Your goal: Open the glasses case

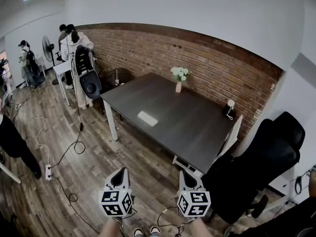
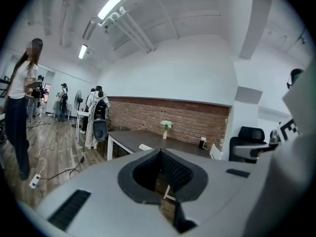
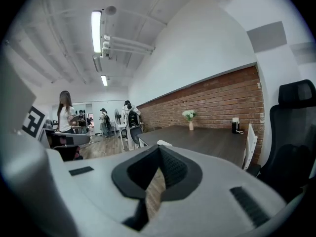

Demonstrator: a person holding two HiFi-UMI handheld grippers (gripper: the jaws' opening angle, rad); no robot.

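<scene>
**Spotter:** Fingers first. What have you got?

**Me:** Left gripper (image 2: 159, 151): ribbed pads (image 2: 173, 169) closed tip to tip, nothing pinched, only a sliver of floor below the tips. Right gripper (image 3: 159, 147): same, jaws together and empty. In the head view I hold both low, left gripper (image 1: 120, 172) and right (image 1: 186, 174), over wood floor (image 1: 59, 191), well apart from the table (image 1: 197, 127)

**Spotter:** And the case?

**Me:** Glasses case (image 1: 147, 118), pale and oblong, flat on the dark tabletop near its left front edge, roughly 12 o'clock from my grippers. Flower vase (image 1: 179, 78) sits at the case's 1 o'clock, well apart. Black office chair (image 1: 261, 167) at my 3 o'clock. Both gripper views pick the case up as a small light patch just past the jaw tips (image 2: 145, 147), (image 3: 164, 143)

**Spotter:** How will it handle?

**Me:** My guess: hard shell, light, stiff, smooth. It will likely skate on that tabletop if I pry one-sided. Plan: pin the lower shell across its short width with one gripper, and catch the lid lip along the long front edge with the other. Seam and hinge side are too small to read from here. Both jaws must open before either grasp
</scene>
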